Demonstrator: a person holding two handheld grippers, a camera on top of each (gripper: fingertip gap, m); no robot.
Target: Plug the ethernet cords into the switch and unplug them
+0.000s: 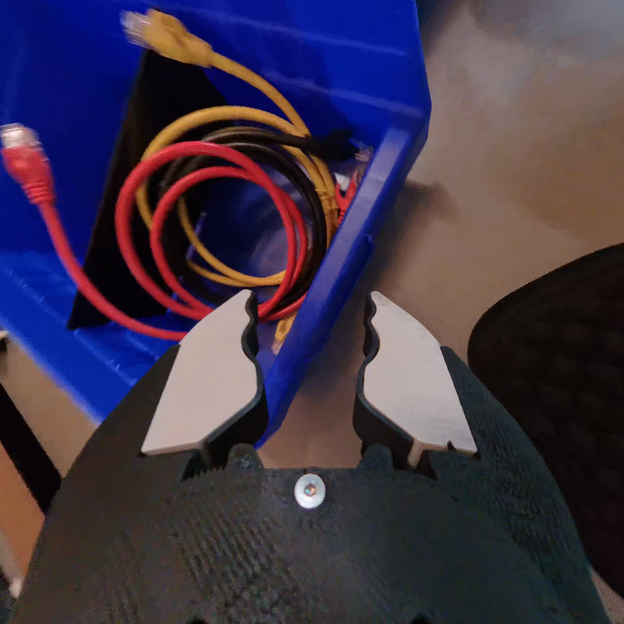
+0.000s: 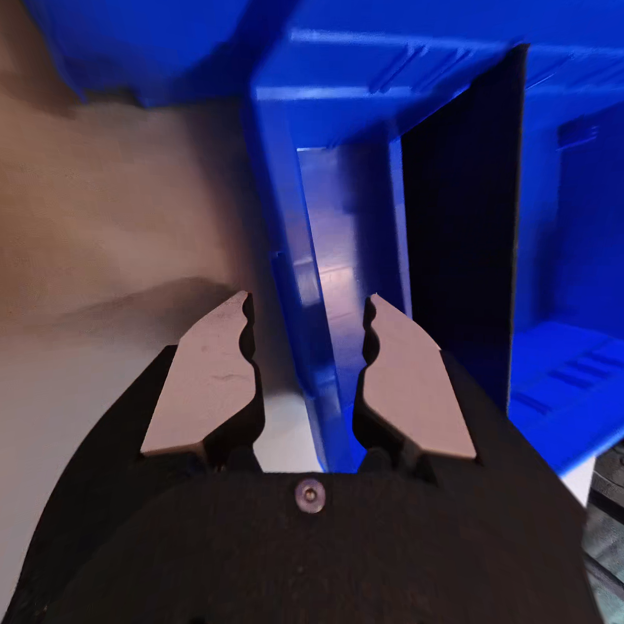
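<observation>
Your left gripper (image 1: 309, 297) and right gripper (image 2: 307, 299): fingers released, holding nothing. Bin (image 1: 351, 256) corner holds three coiled cords: one red (image 1: 135, 189), one yellow (image 1: 256, 84), one black (image 1: 270, 138).

red cord (image 1: 216, 233), yellow cord (image 1: 236, 114), black cord (image 1: 304, 189), coiled in bin (image 1: 354, 236)

Both wrist views close above blue bin (image 1: 354, 236)

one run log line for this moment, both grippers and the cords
left gripper: open, empty, over blue plastic bin rim | right gripper: open, empty | red, yellow, black ethernet cords: coiled in bin | switch: not visible
</observation>
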